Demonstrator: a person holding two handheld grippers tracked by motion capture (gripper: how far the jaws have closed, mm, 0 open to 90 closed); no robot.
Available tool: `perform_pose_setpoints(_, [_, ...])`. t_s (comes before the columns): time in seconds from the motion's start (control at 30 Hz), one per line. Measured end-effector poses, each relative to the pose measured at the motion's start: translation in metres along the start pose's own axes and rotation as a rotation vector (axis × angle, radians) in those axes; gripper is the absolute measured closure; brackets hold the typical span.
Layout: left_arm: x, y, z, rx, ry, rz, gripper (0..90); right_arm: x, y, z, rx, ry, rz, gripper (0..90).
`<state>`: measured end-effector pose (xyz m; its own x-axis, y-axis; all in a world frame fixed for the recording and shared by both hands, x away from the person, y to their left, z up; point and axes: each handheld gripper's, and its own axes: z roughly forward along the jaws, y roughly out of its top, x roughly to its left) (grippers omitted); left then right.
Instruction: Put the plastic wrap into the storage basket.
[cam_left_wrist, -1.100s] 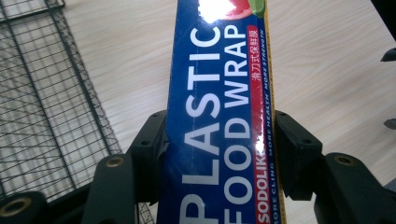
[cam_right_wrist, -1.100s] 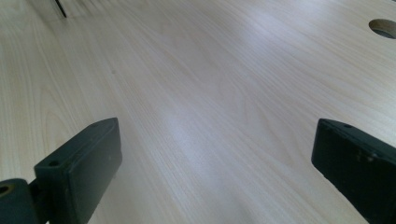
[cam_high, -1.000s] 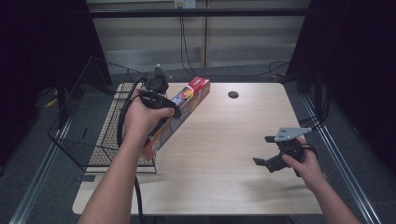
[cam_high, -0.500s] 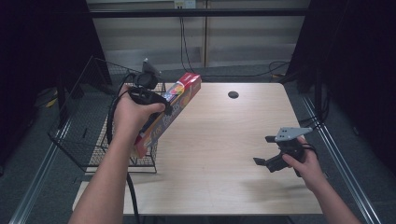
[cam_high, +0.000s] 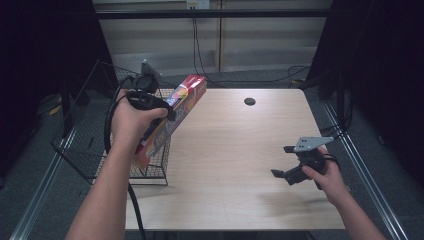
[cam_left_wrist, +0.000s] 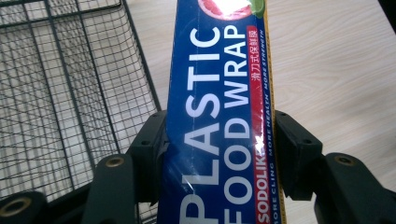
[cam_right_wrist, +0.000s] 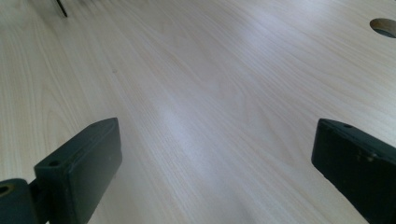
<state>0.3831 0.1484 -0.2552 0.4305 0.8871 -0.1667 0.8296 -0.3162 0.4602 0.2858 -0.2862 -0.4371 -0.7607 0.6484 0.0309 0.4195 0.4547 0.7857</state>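
Note:
A long box of plastic food wrap (cam_high: 184, 95), blue on one face and red at its end, hangs tilted in the air across the right edge of a black wire basket (cam_high: 95, 145). My left gripper (cam_high: 165, 116) is shut on the box near its middle. In the left gripper view both black pads press the sides of the box (cam_left_wrist: 219, 93), with the basket mesh (cam_left_wrist: 70, 93) below and left. My right gripper (cam_high: 283, 161) hovers low over the right part of the wooden table (cam_high: 225, 150), open, nothing between its jaws (cam_right_wrist: 217, 158).
The basket stands at the table's left edge. A round cable hole (cam_high: 249, 101) lies in the far middle of the table, also seen as the hole (cam_right_wrist: 385, 25) in the right gripper view. Cables run along the floor behind.
My left hand has carried the box leftward and slightly up, from over the table to across the basket's right edge. The right gripper has stayed put.

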Motion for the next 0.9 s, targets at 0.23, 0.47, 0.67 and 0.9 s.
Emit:
perform_pose_setpoints(0.23, [0.011, -0.004, -0.005, -0.004, 0.021, -0.033, 44.5, 0.0, 0.0, -0.001, -0.008, -0.007, 0.002, 1.5])
perform_pose_setpoints(0.47, [0.019, -0.007, -0.012, -0.011, 0.033, -0.052, 44.5, 0.0, 0.0, 0.0, -0.002, -0.001, 0.003, 1.5])
perform_pose_setpoints(0.67, [0.027, -0.009, -0.019, -0.008, 0.049, -0.068, 44.5, 0.0, 0.0, -0.001, -0.009, -0.004, 0.003, 1.5])
perform_pose_setpoints(0.9, [0.035, -0.012, -0.028, -0.026, 0.071, -0.098, 44.5, 0.0, 0.001, -0.001, -0.009, -0.002, 0.0, 1.5])
